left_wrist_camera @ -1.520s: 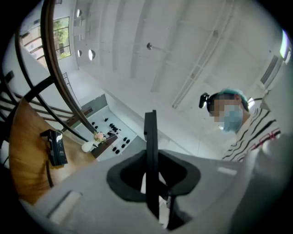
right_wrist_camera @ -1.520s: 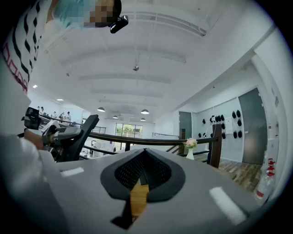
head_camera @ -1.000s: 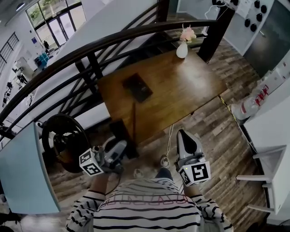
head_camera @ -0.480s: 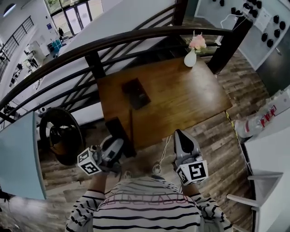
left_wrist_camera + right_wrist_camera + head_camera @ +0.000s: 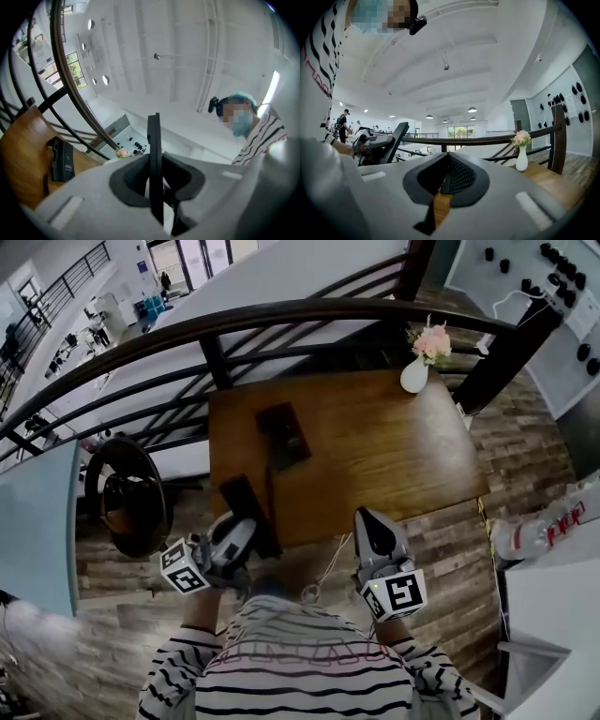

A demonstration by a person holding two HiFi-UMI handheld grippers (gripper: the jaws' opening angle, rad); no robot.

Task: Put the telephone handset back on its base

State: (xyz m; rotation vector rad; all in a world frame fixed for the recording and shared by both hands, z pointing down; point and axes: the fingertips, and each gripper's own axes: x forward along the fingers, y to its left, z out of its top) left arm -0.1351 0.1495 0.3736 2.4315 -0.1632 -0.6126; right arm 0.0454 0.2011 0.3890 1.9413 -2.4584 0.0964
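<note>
Head view, looking steeply down: a person in a striped top stands at the near edge of a wooden bench [image 5: 375,456]. The bench sits lower and closer in the picture than it did a second ago, and both tools now reach its edge. The left tool [image 5: 234,532] grips the dark telephone handset [image 5: 247,512] over the bench's near left corner. The base [image 5: 284,434] lies further in, well apart from the handset. The right tool [image 5: 362,517] is closed to a point and holds nothing. A white vase [image 5: 415,374] stands at the far right corner.

Left gripper view: the handset [image 5: 153,140] stands edge-on, clamped between the jaws.

Right gripper view: the jaws meet, with nothing between them. The vase [image 5: 521,159] is ahead to the right.
</note>
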